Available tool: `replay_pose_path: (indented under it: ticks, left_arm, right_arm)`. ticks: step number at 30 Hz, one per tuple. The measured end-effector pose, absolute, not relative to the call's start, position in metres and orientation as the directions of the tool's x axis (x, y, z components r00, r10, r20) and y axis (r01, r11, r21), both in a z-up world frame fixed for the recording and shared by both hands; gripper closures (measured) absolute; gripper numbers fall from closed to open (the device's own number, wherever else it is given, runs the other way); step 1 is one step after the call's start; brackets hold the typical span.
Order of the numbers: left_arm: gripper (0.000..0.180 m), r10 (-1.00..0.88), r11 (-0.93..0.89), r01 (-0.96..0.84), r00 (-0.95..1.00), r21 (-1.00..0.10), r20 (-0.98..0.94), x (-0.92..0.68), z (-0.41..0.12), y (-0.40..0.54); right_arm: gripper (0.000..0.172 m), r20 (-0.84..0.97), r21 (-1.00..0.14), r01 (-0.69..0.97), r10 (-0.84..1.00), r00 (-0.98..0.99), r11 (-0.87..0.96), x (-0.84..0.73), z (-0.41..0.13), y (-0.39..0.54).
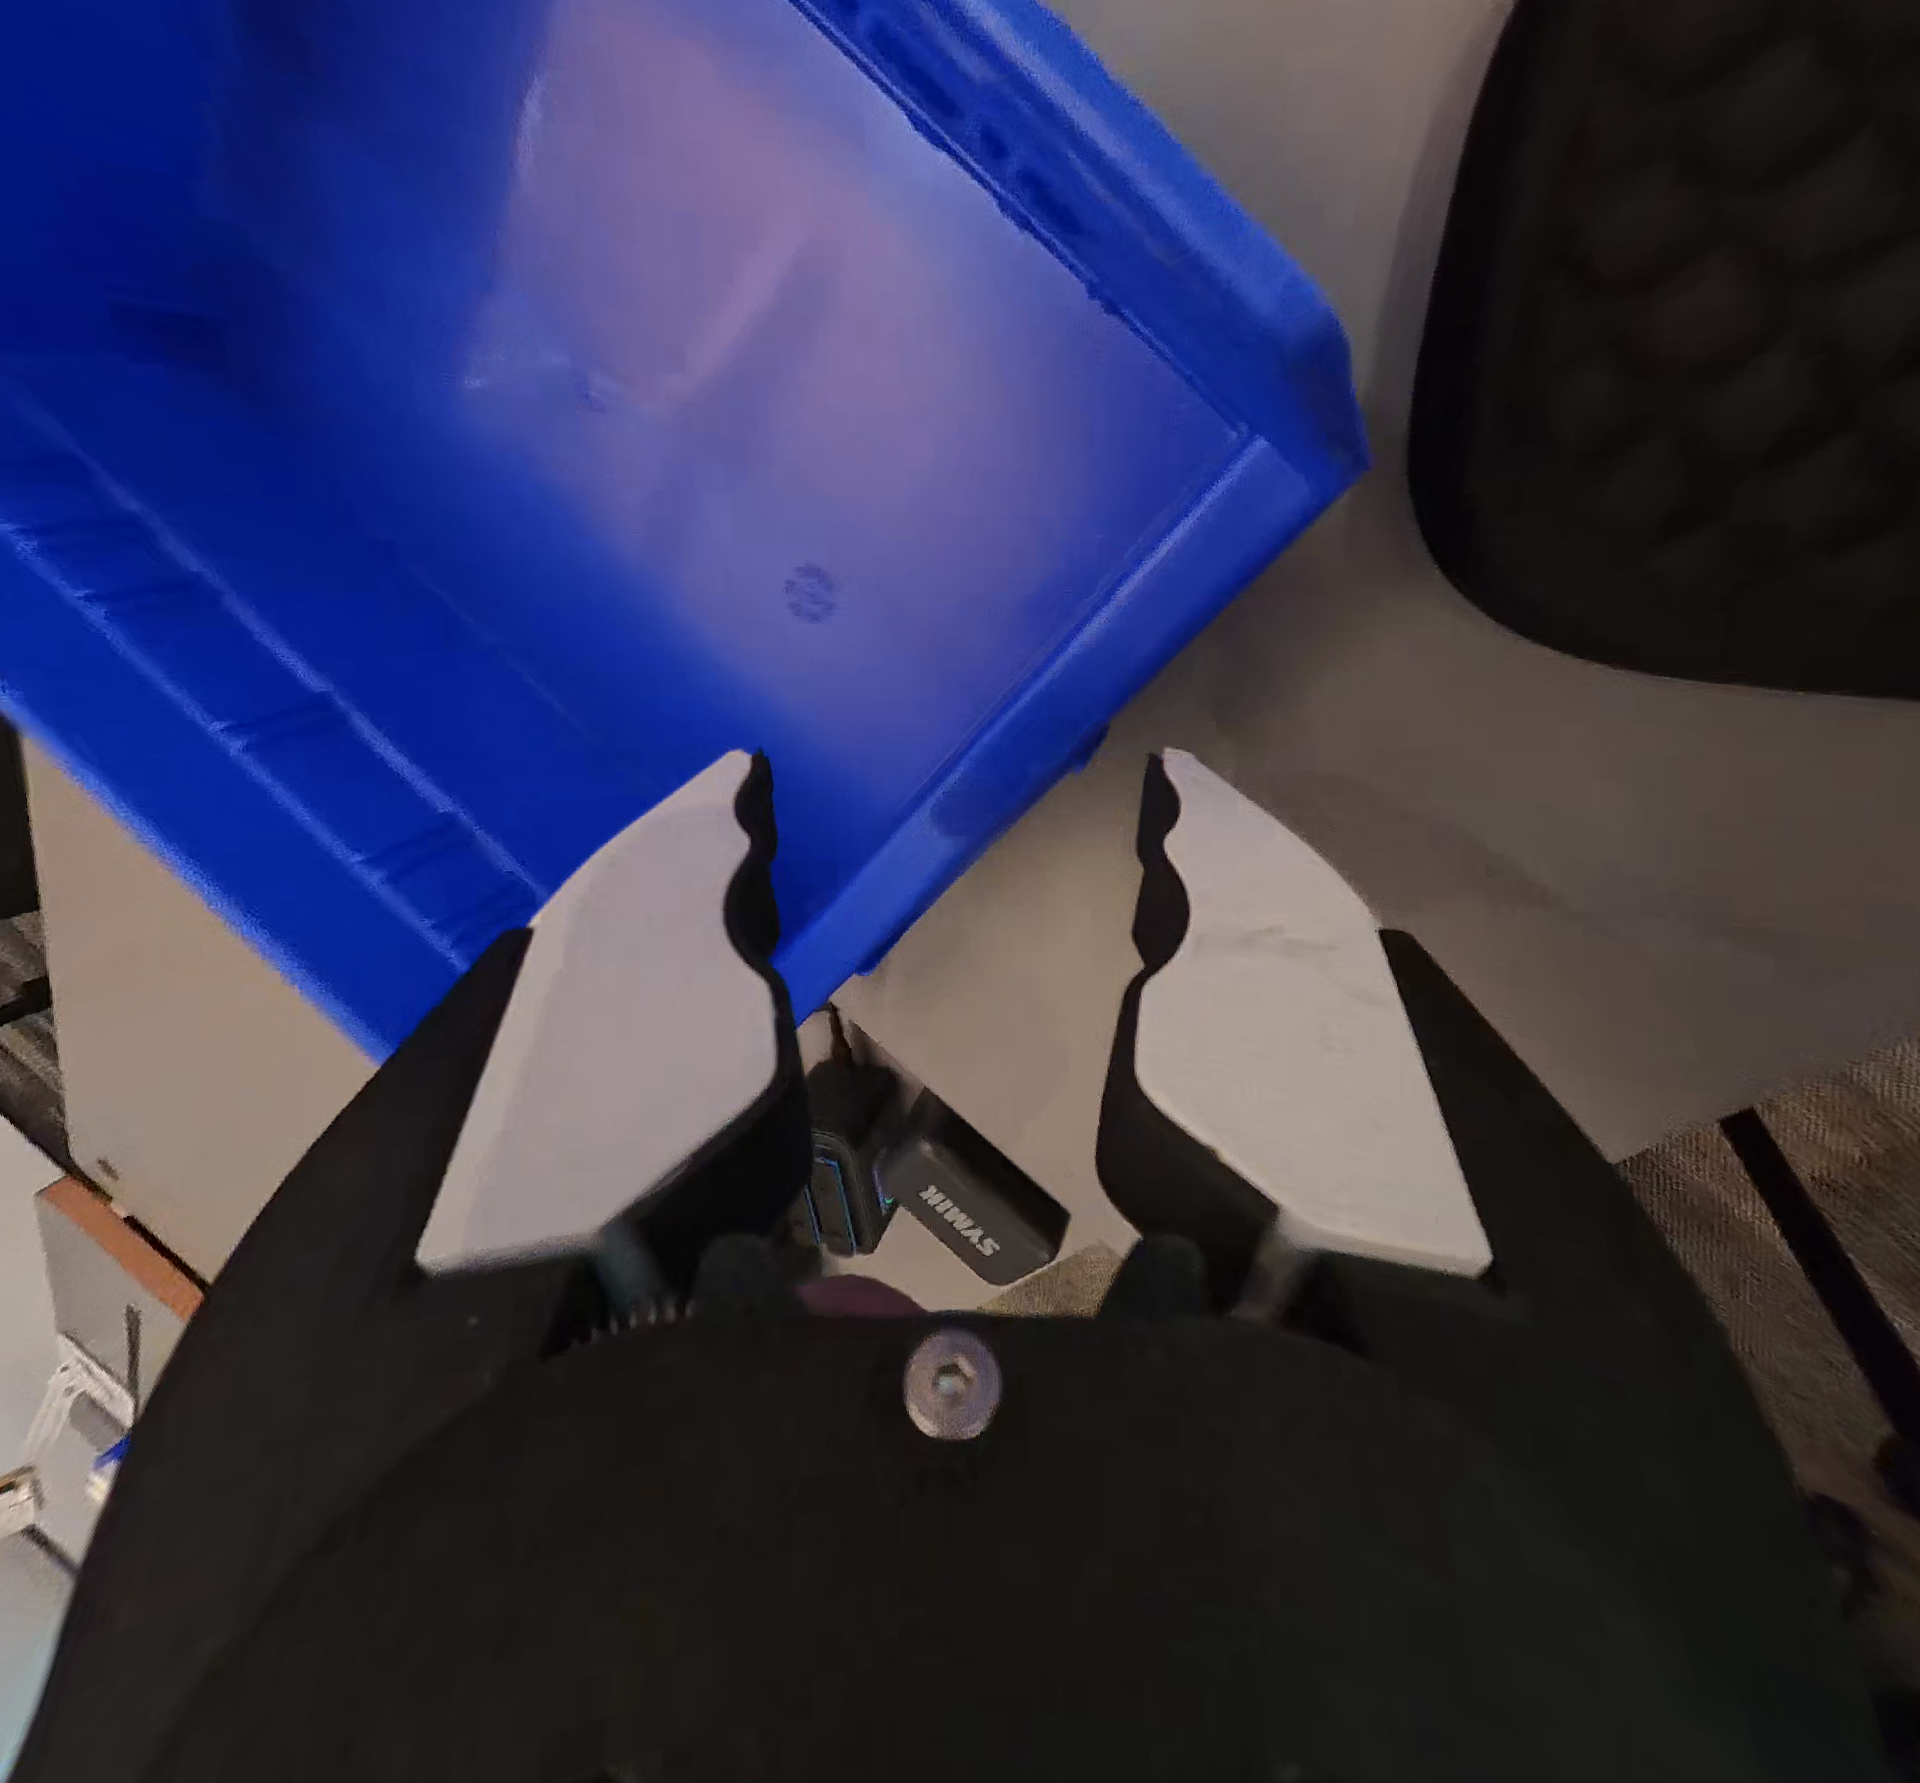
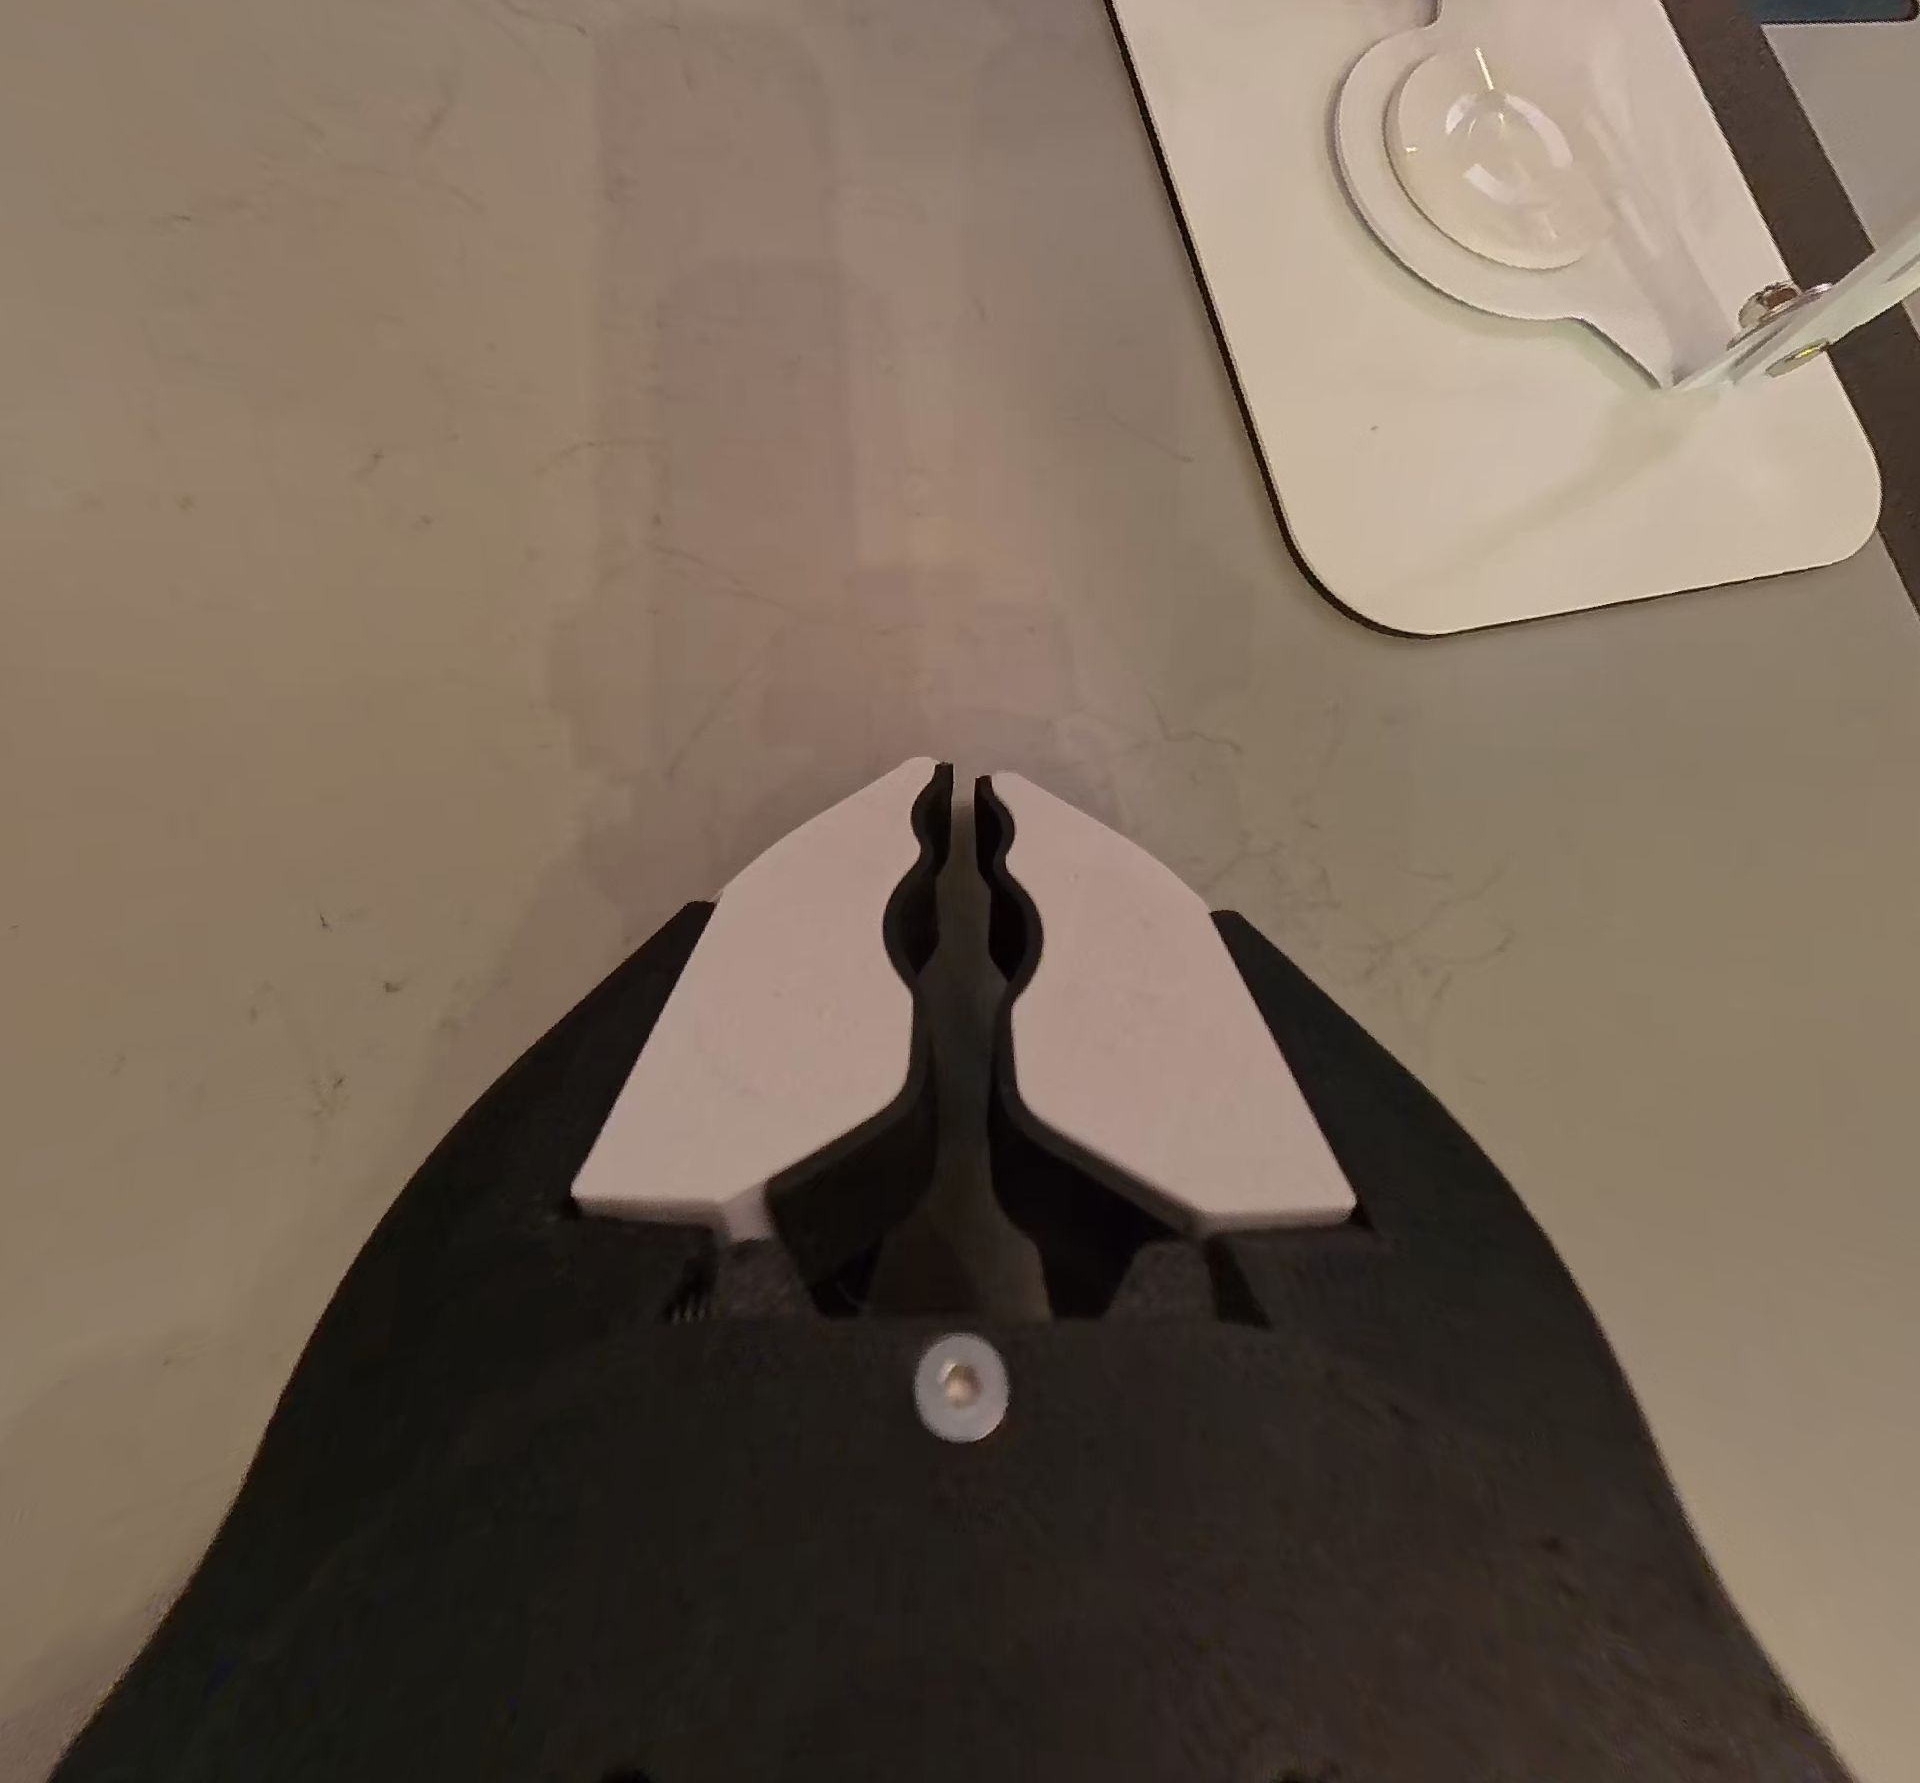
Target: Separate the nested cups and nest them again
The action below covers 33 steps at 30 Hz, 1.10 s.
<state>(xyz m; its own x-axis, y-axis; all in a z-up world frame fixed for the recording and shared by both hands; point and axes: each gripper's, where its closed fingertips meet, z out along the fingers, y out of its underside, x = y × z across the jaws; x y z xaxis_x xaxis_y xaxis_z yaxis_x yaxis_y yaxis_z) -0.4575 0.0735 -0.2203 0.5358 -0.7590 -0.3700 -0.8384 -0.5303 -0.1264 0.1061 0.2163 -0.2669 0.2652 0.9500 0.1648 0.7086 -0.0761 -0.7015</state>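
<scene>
Left gripper point(image 1: 956, 767) stands with fingers spread and nothing between them, poised over the corner of a blue bin point(image 1: 623, 331), probably ready to reach. Right gripper point(image 2: 961, 783) is almost closed on air above the grey tabletop point(image 2: 364, 383). Cups appear in neither view. A white stand base point(image 2: 1507, 445) rests near the table's far edge; a black chair point(image 1: 1714, 279) stands beside it.

We see a scuffed grey tabletop point(image 2: 416, 383), a black mesh office chair point(image 1: 1704, 279) beside it, and speckled grey carpet point(image 1: 1787, 1214) below.
</scene>
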Motion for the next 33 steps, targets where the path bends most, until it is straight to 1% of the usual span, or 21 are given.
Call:
replay_pose_path:
  ticks: [1,5,6,7,8,9,11,14,17,21,29,33]
  left_arm:
    - [0.113,-0.77,-0.529,-0.843,0.527,-0.102,-0.36,-0.46,-0.227,0.071]
    - [0.116,-0.804,-0.522,-0.852,0.51,-0.048,-0.307,-0.463,-0.253,0.067]
    - [0.117,-0.813,-0.518,-0.855,0.498,-0.017,-0.303,-0.466,-0.26,0.066]
    - [0.12,-0.821,-0.513,-0.858,0.486,0.014,-0.298,-0.468,-0.267,0.065]
    - [0.126,-0.823,-0.51,-0.86,0.484,0.011,-0.298,-0.466,-0.27,0.067]
    - [0.132,-0.822,-0.508,-0.861,0.49,-0.016,-0.292,-0.461,-0.27,0.07]
    - [0.143,-0.823,-0.498,-0.866,0.46,0.035,-0.332,-0.466,-0.271,0.074]
    - [0.144,-0.817,-0.509,-0.859,0.463,0.055,-0.343,-0.466,-0.27,0.076]
    - [0.145,-0.811,-0.521,-0.852,0.473,0.057,-0.344,-0.467,-0.269,0.072]
    - [0.146,-0.782,-0.553,-0.833,0.507,0.028,-0.362,-0.465,-0.263,0.066]
    - [0.149,-0.741,-0.571,-0.819,0.543,-0.056,-0.395,-0.438,-0.227,0.045]
    - [0.15,-0.74,-0.559,-0.826,0.535,-0.068,-0.407,-0.42,-0.215,0.03]
  right_arm:
    - [0.168,0.164,-0.702,0.708,0.95,0.266,-0.077,0.106,-0.267,0.216]
    - [0.168,0.162,-0.702,0.708,0.95,0.266,-0.078,0.105,-0.267,0.217]
    - [0.168,0.162,-0.702,0.707,0.95,0.266,-0.078,0.105,-0.267,0.217]
    - [0.168,0.162,-0.703,0.707,0.95,0.266,-0.078,0.105,-0.267,0.217]
    - [0.168,0.162,-0.703,0.707,0.95,0.266,-0.078,0.105,-0.267,0.216]
    - [0.168,0.162,-0.703,0.707,0.95,0.266,-0.078,0.105,-0.267,0.216]
    - [0.168,0.161,-0.703,0.707,0.951,0.264,-0.077,0.106,-0.267,0.216]
    - [0.168,0.162,-0.703,0.708,0.952,0.261,-0.075,0.106,-0.267,0.216]
    - [0.168,0.163,-0.701,0.709,0.952,0.259,-0.072,0.106,-0.267,0.215]
    - [0.168,0.164,-0.701,0.71,0.952,0.257,-0.071,0.106,-0.267,0.215]
    - [0.168,0.168,-0.698,0.713,0.953,0.251,-0.065,0.105,-0.267,0.214]
    - [0.168,0.17,-0.696,0.716,0.955,0.244,-0.059,0.104,-0.267,0.213]
